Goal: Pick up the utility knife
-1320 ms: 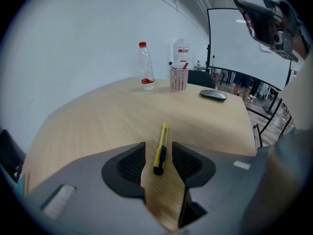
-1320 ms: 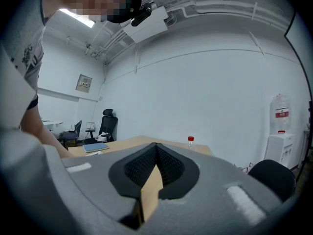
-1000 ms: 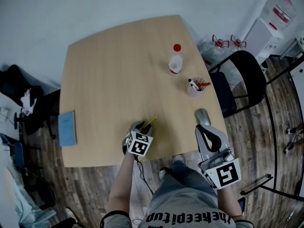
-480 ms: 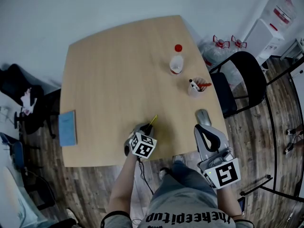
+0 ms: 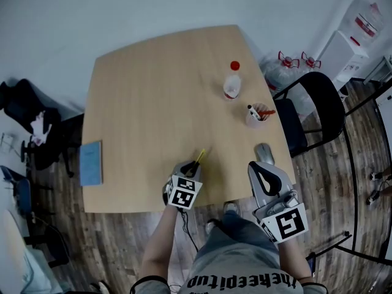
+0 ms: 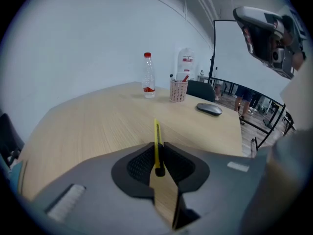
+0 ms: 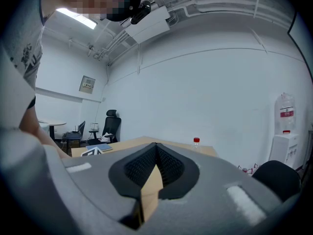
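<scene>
The utility knife (image 5: 199, 157) is slim and yellow with a black end. My left gripper (image 5: 188, 167) is shut on it near the table's front edge. In the left gripper view the knife (image 6: 157, 138) stands on edge between the two dark pads, its yellow tip sticking out forward over the wood, and the left gripper (image 6: 157, 150) holds it a little above the table. My right gripper (image 5: 264, 167) hovers at the table's front right corner, and in its own view the right gripper (image 7: 155, 153) is shut with nothing between its pads.
On the wooden table (image 5: 153, 90) stand a red-capped bottle (image 5: 232, 83) and a pen cup (image 5: 257, 115) at the right. A grey mouse (image 5: 264, 152) lies just ahead of my right gripper. A blue notebook (image 5: 90, 162) lies at the left edge, and a black chair (image 5: 312, 103) stands to the right.
My left gripper has shut on the knife and risen slightly with it. The right gripper has stayed where it was.
</scene>
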The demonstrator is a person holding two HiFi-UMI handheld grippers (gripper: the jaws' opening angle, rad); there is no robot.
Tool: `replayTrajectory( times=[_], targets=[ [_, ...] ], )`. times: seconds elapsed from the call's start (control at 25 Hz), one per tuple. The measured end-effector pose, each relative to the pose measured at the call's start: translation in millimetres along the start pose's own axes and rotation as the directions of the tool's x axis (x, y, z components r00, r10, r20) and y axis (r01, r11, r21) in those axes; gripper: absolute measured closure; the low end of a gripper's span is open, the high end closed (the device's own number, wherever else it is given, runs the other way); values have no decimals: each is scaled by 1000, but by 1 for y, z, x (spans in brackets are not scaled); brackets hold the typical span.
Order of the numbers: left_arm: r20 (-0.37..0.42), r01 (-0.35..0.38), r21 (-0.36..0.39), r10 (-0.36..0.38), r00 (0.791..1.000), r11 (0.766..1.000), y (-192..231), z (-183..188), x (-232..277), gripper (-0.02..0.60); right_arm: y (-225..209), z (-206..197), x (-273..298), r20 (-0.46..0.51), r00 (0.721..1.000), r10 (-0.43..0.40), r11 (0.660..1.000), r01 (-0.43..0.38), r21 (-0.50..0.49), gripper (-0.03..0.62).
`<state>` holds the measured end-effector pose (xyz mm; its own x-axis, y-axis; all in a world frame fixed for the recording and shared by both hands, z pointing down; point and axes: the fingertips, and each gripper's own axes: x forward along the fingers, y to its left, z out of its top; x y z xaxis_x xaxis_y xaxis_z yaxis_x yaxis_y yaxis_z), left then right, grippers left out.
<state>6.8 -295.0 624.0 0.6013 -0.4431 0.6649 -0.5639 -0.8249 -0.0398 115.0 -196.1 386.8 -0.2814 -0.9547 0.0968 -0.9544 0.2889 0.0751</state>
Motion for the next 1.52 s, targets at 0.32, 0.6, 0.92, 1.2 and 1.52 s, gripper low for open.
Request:
replayTrajectory(
  times=[0.32,0.6,0.92,1.2,1.52],
  targets=[
    [120,-37,-75,46,992,996,-1,20,-40,502,9,4,4,13,999,30,1000,-30,-4,591],
    [213,-83,-95,102,972,992,0,30,-76,502,22,6,6,23,998,52,999,-52,-15,591],
    [305,-102,-149,144,941,984,-4,40,-114,502,35,7,7,17,997,73,997,-72,-31,591],
    [400,-126,-202,199,894,971,-1,52,-159,502,50,11,4,30,996,87,996,-86,-38,591],
    [473,-201,-202,275,837,959,-5,62,-206,501,66,17,-2,47,992,113,993,-112,-38,591]
  ],
)
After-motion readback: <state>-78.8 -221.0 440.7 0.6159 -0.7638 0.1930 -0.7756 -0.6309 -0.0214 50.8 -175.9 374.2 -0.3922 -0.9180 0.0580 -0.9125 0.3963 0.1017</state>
